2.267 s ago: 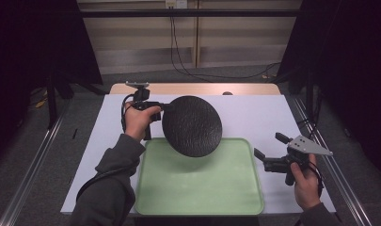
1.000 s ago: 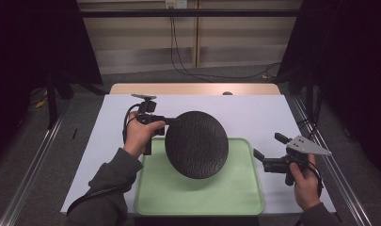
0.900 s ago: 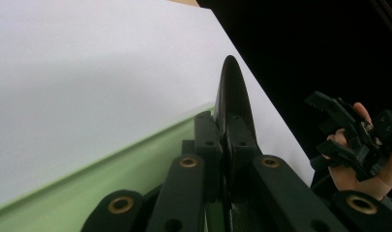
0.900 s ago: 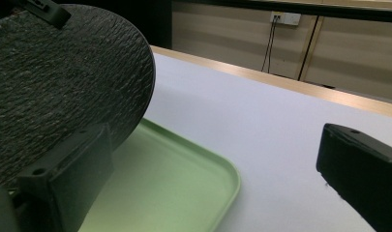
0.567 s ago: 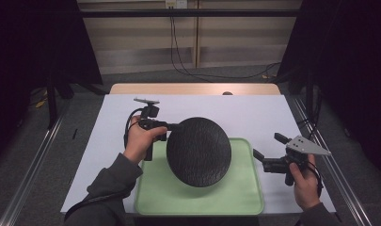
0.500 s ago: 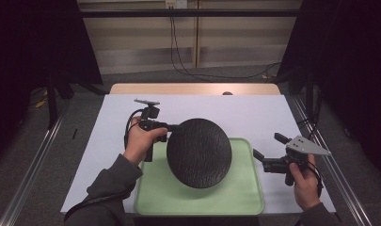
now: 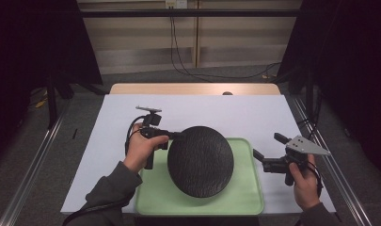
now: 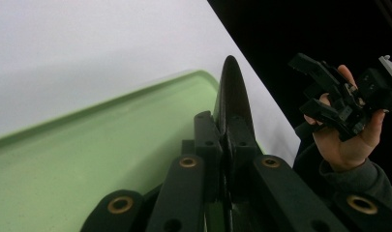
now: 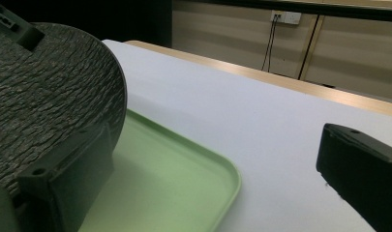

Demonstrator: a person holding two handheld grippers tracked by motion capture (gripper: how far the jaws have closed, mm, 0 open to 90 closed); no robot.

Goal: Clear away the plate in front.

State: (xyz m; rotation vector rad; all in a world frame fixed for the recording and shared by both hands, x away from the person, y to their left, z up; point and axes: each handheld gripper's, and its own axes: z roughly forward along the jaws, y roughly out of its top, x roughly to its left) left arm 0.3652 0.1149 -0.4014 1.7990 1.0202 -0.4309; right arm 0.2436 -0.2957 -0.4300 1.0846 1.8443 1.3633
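At the centre of the high view, our left gripper [image 7: 175,134] pinches the upper left rim of a black textured plate [image 7: 200,161], held tilted over the green tray [image 7: 254,200]. Our right gripper [image 7: 265,151], jaws spread and empty, waits at the tray's right edge. We should lower the plate slowly, level it, and release only once it rests flat inside the rim.
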